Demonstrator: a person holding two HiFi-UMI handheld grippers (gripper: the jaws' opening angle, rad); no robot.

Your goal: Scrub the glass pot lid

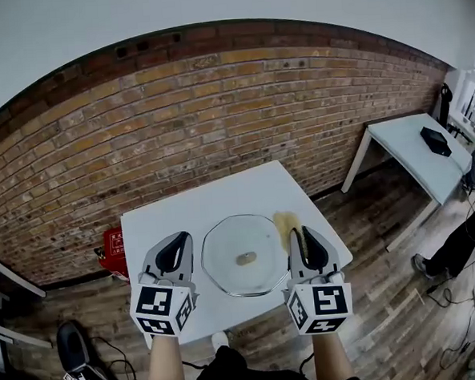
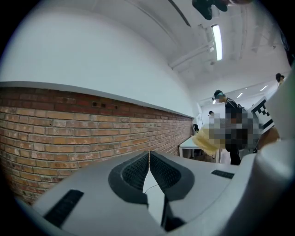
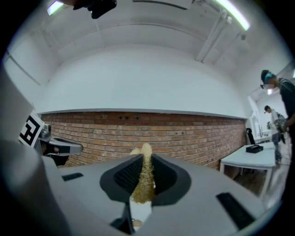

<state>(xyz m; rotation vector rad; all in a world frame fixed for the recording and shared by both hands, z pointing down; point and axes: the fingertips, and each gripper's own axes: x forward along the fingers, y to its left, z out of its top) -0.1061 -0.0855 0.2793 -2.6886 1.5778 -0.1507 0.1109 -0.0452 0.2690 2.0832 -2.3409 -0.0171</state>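
The round glass pot lid (image 1: 226,262) lies flat on the white table (image 1: 183,213), its small knob (image 1: 246,258) at the centre. My left gripper (image 1: 179,238) hovers just left of the lid, shut with nothing between its fingers; the left gripper view shows the same shut left gripper (image 2: 149,154). My right gripper (image 1: 303,234) is just right of the lid, shut on a yellowish scrubbing sponge (image 1: 286,222). In the right gripper view the sponge (image 3: 144,177) stands pinched between the pads and pokes out past the tips. Both grippers point up toward the brick wall; neither touches the lid.
A brick wall (image 1: 217,114) runs behind the table. A second white table (image 1: 415,146) with a black object (image 1: 435,141) stands at the right. A red box (image 1: 112,245) sits on the floor at the left. A person's leg (image 1: 458,248) and cables are at the right.
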